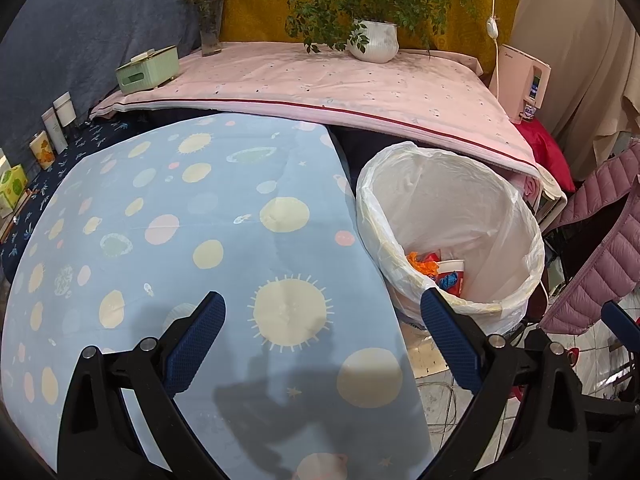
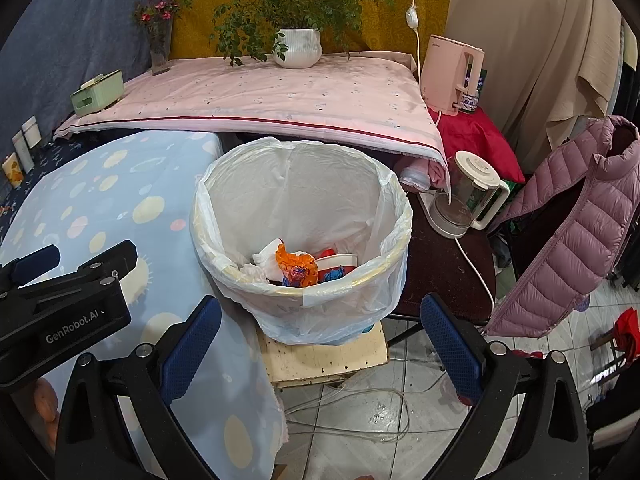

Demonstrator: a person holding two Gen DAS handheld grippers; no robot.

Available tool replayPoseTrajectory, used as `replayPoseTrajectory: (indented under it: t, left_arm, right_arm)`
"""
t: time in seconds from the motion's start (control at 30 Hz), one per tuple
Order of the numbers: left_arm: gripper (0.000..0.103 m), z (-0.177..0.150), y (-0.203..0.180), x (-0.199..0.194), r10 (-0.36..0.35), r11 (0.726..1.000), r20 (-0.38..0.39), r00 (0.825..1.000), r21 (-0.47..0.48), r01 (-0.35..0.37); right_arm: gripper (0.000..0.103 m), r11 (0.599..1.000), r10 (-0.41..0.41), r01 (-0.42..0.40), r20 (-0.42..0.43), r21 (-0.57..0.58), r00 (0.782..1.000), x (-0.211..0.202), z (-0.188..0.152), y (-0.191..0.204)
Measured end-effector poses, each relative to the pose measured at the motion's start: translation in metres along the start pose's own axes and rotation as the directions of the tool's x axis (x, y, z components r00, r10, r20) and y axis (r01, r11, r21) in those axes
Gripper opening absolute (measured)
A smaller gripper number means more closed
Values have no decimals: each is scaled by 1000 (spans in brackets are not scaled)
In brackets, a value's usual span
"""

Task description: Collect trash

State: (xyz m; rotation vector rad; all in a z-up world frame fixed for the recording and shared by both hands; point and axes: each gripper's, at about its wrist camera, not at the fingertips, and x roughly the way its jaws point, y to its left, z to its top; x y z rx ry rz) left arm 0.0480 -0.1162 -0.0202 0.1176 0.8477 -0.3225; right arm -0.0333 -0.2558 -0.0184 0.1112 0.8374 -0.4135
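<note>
A white bin lined with a clear plastic bag (image 1: 508,216) (image 2: 224,200) stands beside the blue dotted tablecloth (image 1: 180,220) (image 2: 100,208). Inside it lie an orange wrapper (image 2: 296,266) (image 1: 422,266), white crumpled paper (image 2: 266,258) and a red and white cup (image 1: 452,276) (image 2: 340,262). My left gripper (image 1: 324,334) hangs open over the tablecloth's right edge, nothing between its fingers. My right gripper (image 2: 320,338) is open and empty just in front of the bin. The left gripper's body (image 2: 64,308) shows at the left of the right wrist view.
A pink-covered higher table (image 1: 340,80) holds a potted plant (image 2: 298,46), a flower vase (image 2: 158,40) and a green tissue box (image 1: 148,68). A kettle (image 2: 466,196), a pink appliance (image 2: 450,74), a purple puffer jacket (image 2: 572,232) and floor cables (image 2: 360,412) lie right of the bin.
</note>
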Motion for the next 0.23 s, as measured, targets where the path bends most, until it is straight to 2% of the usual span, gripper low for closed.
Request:
replayPoseTrajectory:
  t: [0.23]
  left_arm:
    - [94,1,2,1,-3,1000,4,1000,-3,3]
  right_arm:
    - [96,1000,-2,2,-1,2,1000,0,0,0]
